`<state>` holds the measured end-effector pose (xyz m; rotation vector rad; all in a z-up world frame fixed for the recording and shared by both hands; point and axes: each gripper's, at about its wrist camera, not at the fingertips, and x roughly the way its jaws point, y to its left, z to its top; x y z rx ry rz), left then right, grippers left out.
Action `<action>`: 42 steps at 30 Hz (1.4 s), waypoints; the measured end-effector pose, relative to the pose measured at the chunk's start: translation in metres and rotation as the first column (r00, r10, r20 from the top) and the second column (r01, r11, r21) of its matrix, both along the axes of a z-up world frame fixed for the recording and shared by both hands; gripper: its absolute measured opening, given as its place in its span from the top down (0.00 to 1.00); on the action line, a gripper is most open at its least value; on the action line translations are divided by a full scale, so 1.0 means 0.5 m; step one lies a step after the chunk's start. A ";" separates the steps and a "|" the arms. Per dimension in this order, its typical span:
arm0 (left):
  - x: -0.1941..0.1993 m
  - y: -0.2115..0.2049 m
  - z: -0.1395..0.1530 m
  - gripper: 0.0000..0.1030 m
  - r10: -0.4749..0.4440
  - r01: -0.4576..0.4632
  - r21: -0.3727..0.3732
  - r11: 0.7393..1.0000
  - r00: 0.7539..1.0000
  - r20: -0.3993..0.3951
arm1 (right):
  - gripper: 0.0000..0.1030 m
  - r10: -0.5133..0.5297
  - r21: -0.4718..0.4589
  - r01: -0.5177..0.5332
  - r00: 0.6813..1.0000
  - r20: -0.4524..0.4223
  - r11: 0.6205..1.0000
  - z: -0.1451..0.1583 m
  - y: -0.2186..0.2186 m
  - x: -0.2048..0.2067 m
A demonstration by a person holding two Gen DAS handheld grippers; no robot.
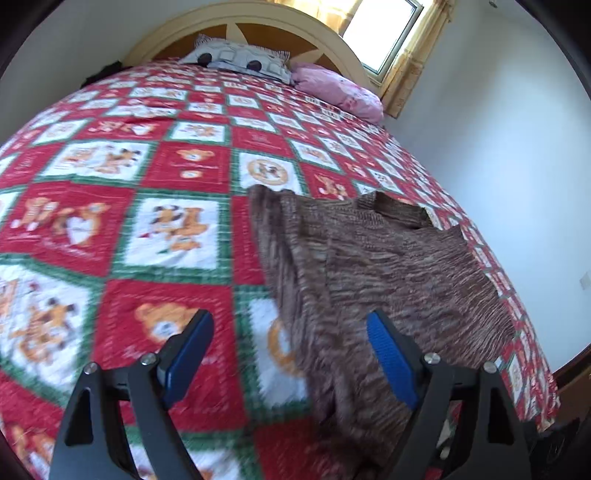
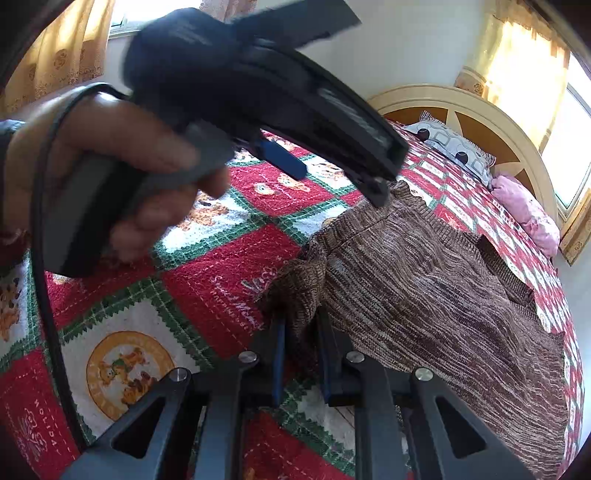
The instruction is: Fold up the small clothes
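A brown knitted garment lies spread on the right side of the bed, its neck opening toward the far end. My left gripper hovers open above the garment's left edge, its blue pads wide apart and pressing on nothing. In the right wrist view a hand carries the left gripper above the quilt. My right gripper is shut on a bunched near corner of the brown knitted garment, lifting it slightly off the quilt.
A red, white and green teddy-bear quilt covers the bed. A grey patterned pillow and a pink pillow rest at the cream headboard. A white wall runs close along the bed's right side.
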<state>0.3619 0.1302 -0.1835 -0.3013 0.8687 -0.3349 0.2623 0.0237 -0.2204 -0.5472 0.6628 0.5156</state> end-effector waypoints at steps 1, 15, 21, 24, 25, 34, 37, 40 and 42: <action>0.010 -0.004 -0.004 0.15 0.003 -0.003 -0.003 1.000 1.000 -0.007 | 0.85 -0.001 0.003 0.001 1.000 -0.003 1.000 0.000 -0.001 0.001; 0.084 -0.027 -0.027 0.28 -0.019 0.014 -0.098 0.995 0.999 -0.050 | 0.86 -0.009 0.073 0.013 0.999 -0.052 0.997 0.005 -0.022 0.023; 0.088 0.006 -0.043 0.90 -0.019 -0.004 -0.237 0.971 0.995 -0.095 | 0.95 -0.009 0.150 0.021 0.997 -0.080 0.989 0.028 -0.055 0.042; 0.077 0.006 -0.027 0.90 -0.013 -0.005 -0.241 0.971 0.997 -0.073 | 0.95 -0.016 0.190 0.030 0.997 -0.076 0.981 0.053 -0.081 0.036; 0.072 0.004 -0.019 0.90 -0.011 -0.005 -0.252 0.968 0.998 -0.062 | 0.95 -0.017 0.199 0.031 0.997 -0.073 0.979 0.060 -0.090 0.034; 0.065 -0.030 0.055 0.90 -0.003 0.000 -0.295 0.956 1.000 -0.013 | 0.96 -0.056 0.304 0.067 0.997 -0.045 0.950 0.106 -0.166 0.019; 0.067 -0.055 0.084 0.90 -0.014 0.016 -0.318 0.948 1.000 0.010 | 0.96 -0.084 0.354 0.087 0.996 -0.026 0.931 0.130 -0.206 0.012; 0.070 -0.092 0.109 0.90 -0.025 0.033 -0.333 0.942 0.999 0.028 | 0.96 -0.109 0.395 0.104 0.994 -0.011 0.913 0.148 -0.238 0.005; 0.074 -0.118 0.124 0.90 -0.036 0.046 -0.329 0.943 0.999 0.038 | 0.96 -0.128 0.413 0.117 0.992 -0.001 0.903 0.159 -0.261 0.003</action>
